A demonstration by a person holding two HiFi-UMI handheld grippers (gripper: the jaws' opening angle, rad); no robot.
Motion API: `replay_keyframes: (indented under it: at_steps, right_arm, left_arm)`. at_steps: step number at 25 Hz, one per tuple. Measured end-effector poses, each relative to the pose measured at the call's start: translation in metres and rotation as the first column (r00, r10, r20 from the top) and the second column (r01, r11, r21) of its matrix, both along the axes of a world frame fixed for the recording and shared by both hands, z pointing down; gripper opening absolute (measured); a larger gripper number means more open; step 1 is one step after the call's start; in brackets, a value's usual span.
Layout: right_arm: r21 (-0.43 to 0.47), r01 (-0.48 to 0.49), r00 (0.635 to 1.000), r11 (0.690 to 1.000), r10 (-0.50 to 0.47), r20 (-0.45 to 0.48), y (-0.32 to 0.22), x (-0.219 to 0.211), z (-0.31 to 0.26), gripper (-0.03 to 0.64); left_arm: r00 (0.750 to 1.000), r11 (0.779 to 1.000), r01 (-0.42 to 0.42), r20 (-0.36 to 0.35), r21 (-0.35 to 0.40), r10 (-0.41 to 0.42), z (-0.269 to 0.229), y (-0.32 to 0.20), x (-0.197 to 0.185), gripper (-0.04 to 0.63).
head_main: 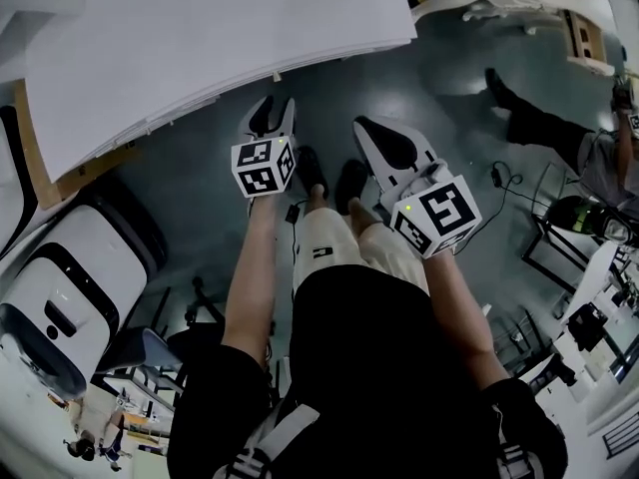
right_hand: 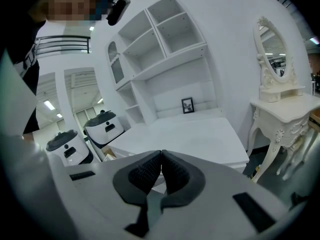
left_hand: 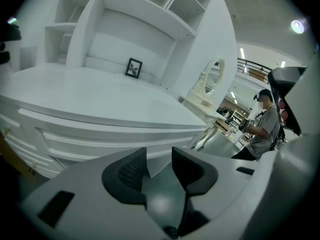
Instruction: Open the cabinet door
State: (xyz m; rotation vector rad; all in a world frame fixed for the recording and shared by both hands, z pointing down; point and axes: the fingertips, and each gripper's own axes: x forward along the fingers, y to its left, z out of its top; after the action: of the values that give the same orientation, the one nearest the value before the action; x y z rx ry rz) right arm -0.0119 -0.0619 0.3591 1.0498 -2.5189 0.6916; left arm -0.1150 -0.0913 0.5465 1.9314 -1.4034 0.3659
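In the head view we look down on our two forearms over a dark grey floor (head_main: 190,208). The left gripper (head_main: 275,110) and the right gripper (head_main: 363,128) both point at the broad flat top of the white cabinet (head_main: 220,28), which fills the far left of the scene. Neither touches it. Our two black shoes (head_main: 312,171) stand between the grippers. A pair of rounded white machines with black trim (head_main: 70,287) sits at the near left. Another person's dark-trousered leg (head_main: 539,128) shows at the far right.

In the left gripper view the left gripper (left_hand: 160,156) has its dark pads standing apart, and only floor and cabinet edge show between them. The cabinet's top slab (left_hand: 100,99) lies just beyond, with moulded front panels (left_hand: 75,139) beneath it at left. Which panel is the door we cannot tell. A small black-framed picture (left_hand: 133,68) leans against the back wall under open white shelves (left_hand: 150,19). A person in a grey shirt (left_hand: 265,129) stands far right.

In the right gripper view the right gripper (right_hand: 161,154) has its ribbed pads together at the tips, with nothing between them. Beyond them are the same cabinet top (right_hand: 190,134) and framed picture (right_hand: 188,105). A white carved dressing table with an oval mirror (right_hand: 282,109) stands at right, and the two machines (right_hand: 105,126) at left.
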Motion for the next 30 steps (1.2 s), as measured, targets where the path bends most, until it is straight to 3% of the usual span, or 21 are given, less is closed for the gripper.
replay_keyframes:
  at_steps: [8,17,30]
  right_arm:
    - [-0.026,-0.002,1.000,1.000,0.001,-0.004,-0.010,0.005,0.023,0.018]
    - [-0.063,-0.025,1.000,0.998,0.024,-0.015,-0.006,0.019,0.040,0.018]
    - [-0.087,-0.037,0.999,0.995,0.035,-0.021,-0.004,0.026,0.047,0.018]
  left_arm:
    - [1.000,0.999,0.003,-0.006,-0.049,-0.003,0.046,-0.018,0.008,0.184]
    - [0.996,0.991,0.091,0.023,-0.100,-0.089,0.088,-0.034,0.000,0.187]
    - [0.986,0.978,0.166,0.048,-0.125,-0.161,0.103,-0.048,-0.006,0.186]
